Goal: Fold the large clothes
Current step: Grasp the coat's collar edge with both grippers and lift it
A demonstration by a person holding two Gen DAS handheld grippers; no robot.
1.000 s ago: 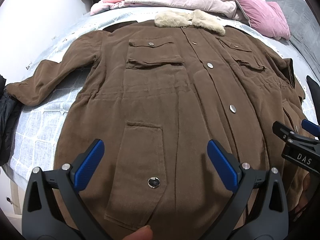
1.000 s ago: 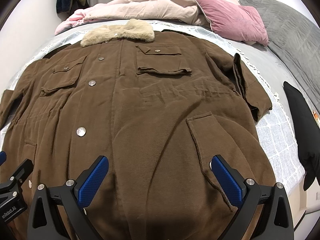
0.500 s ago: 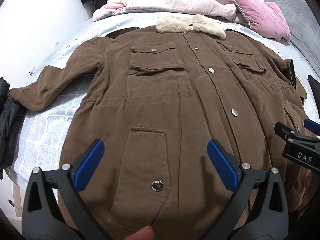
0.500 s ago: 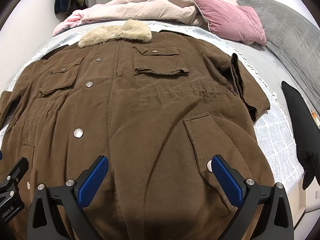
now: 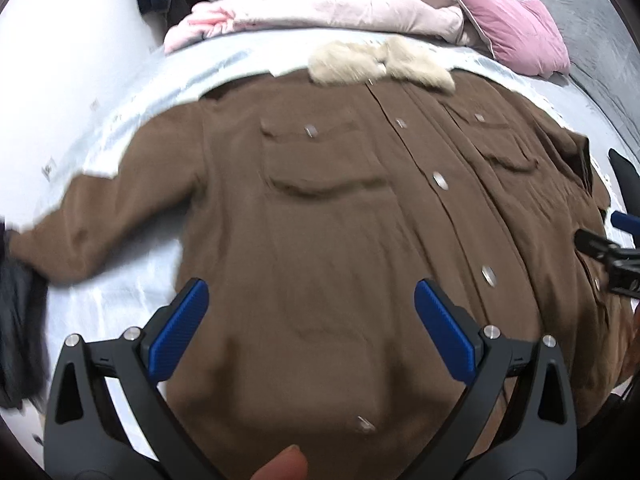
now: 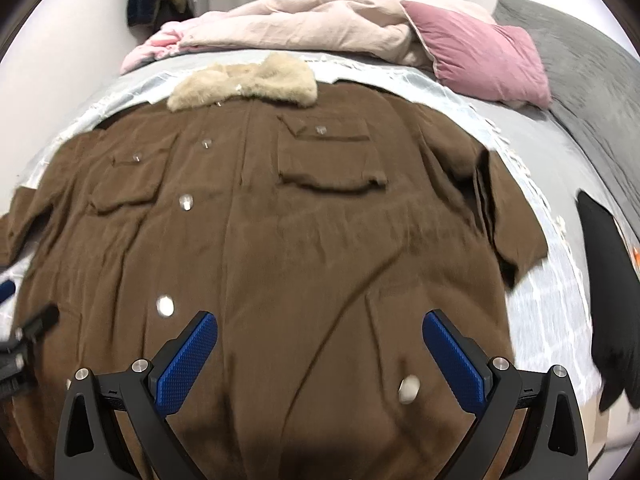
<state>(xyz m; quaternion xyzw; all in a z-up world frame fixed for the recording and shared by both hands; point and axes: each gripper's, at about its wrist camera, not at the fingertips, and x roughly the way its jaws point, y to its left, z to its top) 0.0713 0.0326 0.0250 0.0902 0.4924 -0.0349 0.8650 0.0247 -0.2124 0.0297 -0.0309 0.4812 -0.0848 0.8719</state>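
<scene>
A large brown coat (image 5: 328, 216) with a beige fur collar (image 5: 380, 62) lies flat, front up and buttoned, on the bed; it also shows in the right wrist view (image 6: 304, 248). Its left sleeve (image 5: 92, 224) stretches out to the left; the right sleeve (image 6: 504, 212) is folded in along the side. My left gripper (image 5: 310, 320) is open and empty above the coat's lower left part. My right gripper (image 6: 320, 352) is open and empty above the lower right part, and it shows at the right edge of the left wrist view (image 5: 612, 256).
A pink duvet (image 5: 344, 8) and a pink pillow (image 6: 480, 60) lie at the head of the bed. A grey blanket (image 6: 592, 80) is at the right. A black garment (image 6: 608, 280) lies at the bed's right edge, dark clothing (image 5: 16, 328) at the left edge.
Both grippers have moved up and back from the coat's hem; the views now take in more of the bed and are motion-blurred. Both stay open.
</scene>
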